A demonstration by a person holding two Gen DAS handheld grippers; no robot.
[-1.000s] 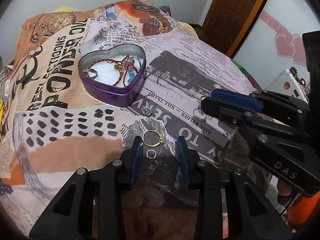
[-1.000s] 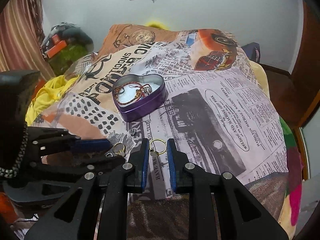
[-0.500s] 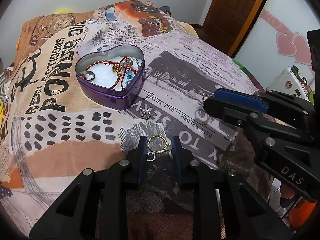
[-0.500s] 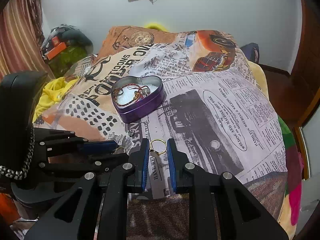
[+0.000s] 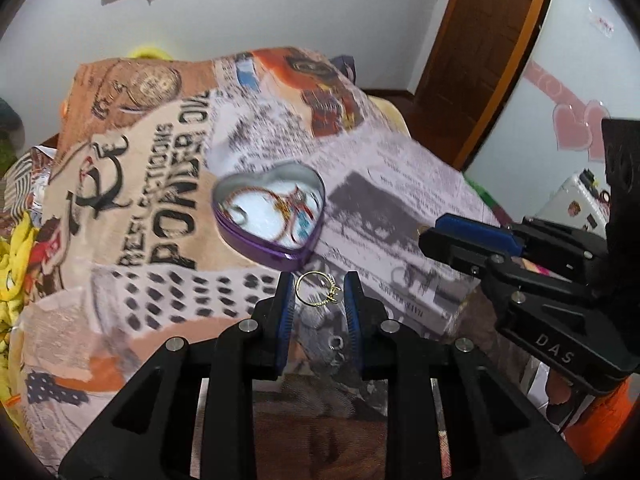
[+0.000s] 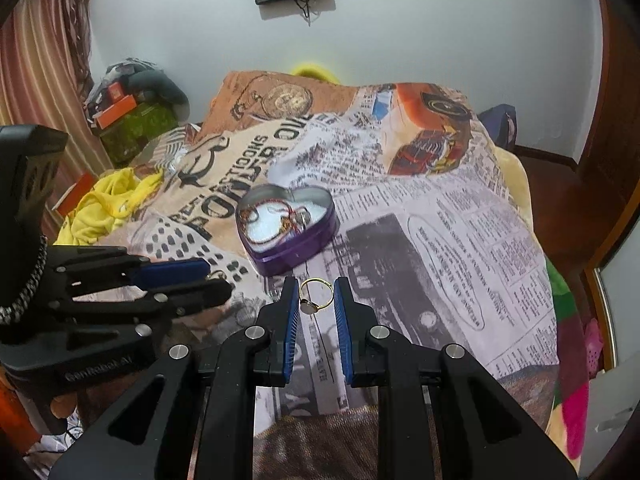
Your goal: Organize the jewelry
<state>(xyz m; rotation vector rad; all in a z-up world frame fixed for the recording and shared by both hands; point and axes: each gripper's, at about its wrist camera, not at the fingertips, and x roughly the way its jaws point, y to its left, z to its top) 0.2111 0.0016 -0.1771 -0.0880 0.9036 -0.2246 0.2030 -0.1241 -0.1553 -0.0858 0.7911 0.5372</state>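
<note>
We've got two rings in hand, one per gripper. Left gripper (image 5: 319,292): jaws closed on a gold ring w/ a small stone setting (image 5: 318,289), pinched across its width and lifted off the bed. Right gripper (image 6: 316,295): jaws gripping a gold signet-type ring (image 6: 315,293) the same way.

Progress, as we judge it: partway. The purple heart tin (image 6: 294,254) sits open mid-bed on the printed blanket (image 6: 440,220) and already holds a red cord bracelet (image 5: 280,210) plus beads and what looks like another ring. Left to do: drop both rings in, then fetch the small silver piece (image 5: 335,342) lying on the blanket below the left jaws. Other strays may exist near the left gripper in the right view; too small to tell.

Room: the tin is just beyond both grippers, nothing between. The grippers sit side by side, close, so going one at a time seems safer. The tin's rim is raised; rings need to clear it. Bed's right edge drops to the floor, well apart from the tin.
</note>
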